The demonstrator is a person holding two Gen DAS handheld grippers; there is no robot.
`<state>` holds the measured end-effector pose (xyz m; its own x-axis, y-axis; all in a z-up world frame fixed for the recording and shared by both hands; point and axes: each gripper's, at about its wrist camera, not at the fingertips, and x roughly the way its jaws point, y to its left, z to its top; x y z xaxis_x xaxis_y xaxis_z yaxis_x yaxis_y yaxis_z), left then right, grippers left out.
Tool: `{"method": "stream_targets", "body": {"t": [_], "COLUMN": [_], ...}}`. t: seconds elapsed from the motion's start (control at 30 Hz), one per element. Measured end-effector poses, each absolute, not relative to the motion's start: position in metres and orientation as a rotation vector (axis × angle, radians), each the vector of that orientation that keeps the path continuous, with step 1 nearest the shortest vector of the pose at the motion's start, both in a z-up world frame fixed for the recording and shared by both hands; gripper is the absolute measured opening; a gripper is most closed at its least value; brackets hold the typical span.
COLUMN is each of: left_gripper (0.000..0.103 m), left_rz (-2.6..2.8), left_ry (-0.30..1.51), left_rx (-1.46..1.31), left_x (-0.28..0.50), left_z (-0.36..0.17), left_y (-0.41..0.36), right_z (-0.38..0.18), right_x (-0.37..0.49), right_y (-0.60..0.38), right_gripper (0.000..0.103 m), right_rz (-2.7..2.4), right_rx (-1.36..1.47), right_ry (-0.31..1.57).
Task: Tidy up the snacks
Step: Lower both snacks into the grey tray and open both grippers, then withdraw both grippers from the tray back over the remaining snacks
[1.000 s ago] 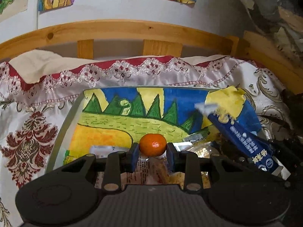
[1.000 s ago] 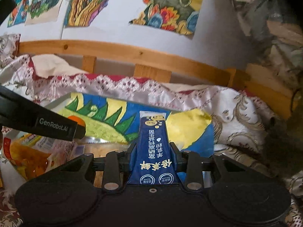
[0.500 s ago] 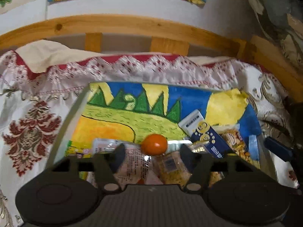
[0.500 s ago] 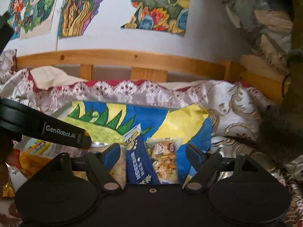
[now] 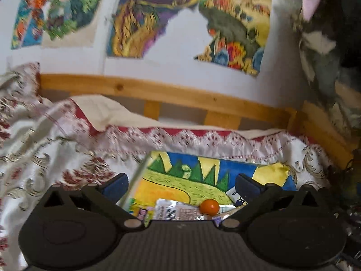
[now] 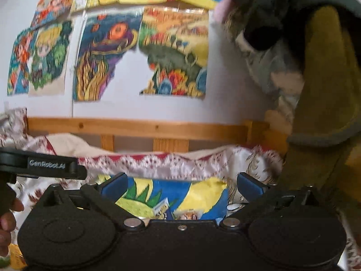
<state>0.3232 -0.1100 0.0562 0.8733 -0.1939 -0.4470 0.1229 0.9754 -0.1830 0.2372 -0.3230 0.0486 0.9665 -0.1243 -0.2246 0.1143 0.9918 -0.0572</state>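
Note:
A small orange [image 5: 209, 206] lies on snack packets [image 5: 173, 212] in a box lined with a painted picture [image 5: 180, 180]. Beside the orange, the tip of a dark blue stick pack [image 5: 237, 197] shows. My left gripper [image 5: 181, 184] hangs above them, its jaws opening wide with nothing between them. In the right wrist view the blue stick pack [image 6: 163, 210] rests in the box beside a nut packet [image 6: 189, 215]. My right gripper [image 6: 181, 185] is above them, its jaws also opening wide and empty. The left gripper's body [image 6: 45, 164] reaches in from the left.
The box's rim [image 5: 137, 176] sits on a red-and-white patterned cloth [image 5: 67, 158]. A wooden rail [image 5: 169, 94] runs behind it, under a white wall with drawings [image 6: 108, 56]. Dark and olive clothing [image 6: 327, 90] hangs at the right. A hand [image 6: 8, 221] shows at the left edge.
Both grippers opened and rose, tilting up. The left let go of the orange and the right let go of the blue stick pack; both now lie in the box.

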Motion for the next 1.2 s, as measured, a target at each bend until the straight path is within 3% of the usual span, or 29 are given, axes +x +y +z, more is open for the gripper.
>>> {"method": "stream_targets", "body": {"t": [0.53, 1.2], "left_gripper": [0.102, 0.103], "left_rz": [-0.097, -0.018], "left_ry": [0.399, 0.466], "left_rx": [-0.181, -0.173], "left_x": [0.211, 0.12], "left_z": [0.073, 0.051], "left_y": [-0.047, -0.001], "right_z": [0.085, 0.054], "right_x": [0.133, 0.047], "right_y": [-0.282, -0.245], "right_gripper": [0.102, 0.102], "right_rz": [-0.114, -0.081], "right_rx": [0.002, 0.021], "right_ry": [0.165, 0.241]}}
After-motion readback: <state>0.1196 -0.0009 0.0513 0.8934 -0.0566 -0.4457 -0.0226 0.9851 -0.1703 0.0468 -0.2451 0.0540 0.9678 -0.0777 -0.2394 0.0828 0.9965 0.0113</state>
